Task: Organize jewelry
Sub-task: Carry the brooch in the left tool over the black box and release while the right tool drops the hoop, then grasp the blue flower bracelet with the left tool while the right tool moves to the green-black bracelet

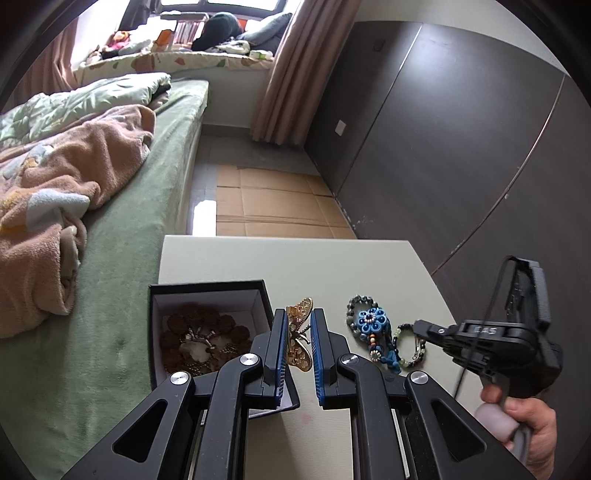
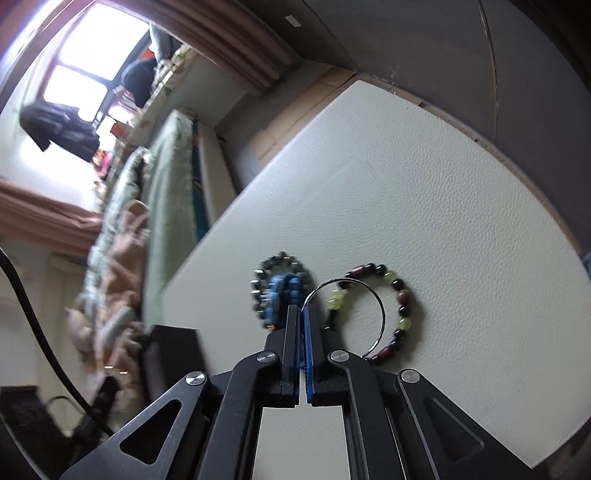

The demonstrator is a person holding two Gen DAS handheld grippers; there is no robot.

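Beside the bed, a pale worktop (image 2: pixel 424 206) carries loose bracelets. Left gripper (image 1: pixel 299 338) clamps a gold butterfly brooch (image 1: pixel 300 334) beside the open box (image 1: pixel 207 291); right gripper (image 2: pixel 302 314) pinches a wire hoop (image 2: pixel 380 306). Next: boxing both.

Bed (image 1: pixel 122 229) w/ green sheet, rumpled pink blanket (image 1: pixel 62 184) left of pale table (image 1: pixel 295 262). Beyond bed: bright window (image 1: pixel 221 5), pink curtain (image 1: pixel 295 70). Dark wardrobe panels (image 1: pixel 443 147) right of bed; cardboard (image 1: pixel 273 206) on floor btwn.
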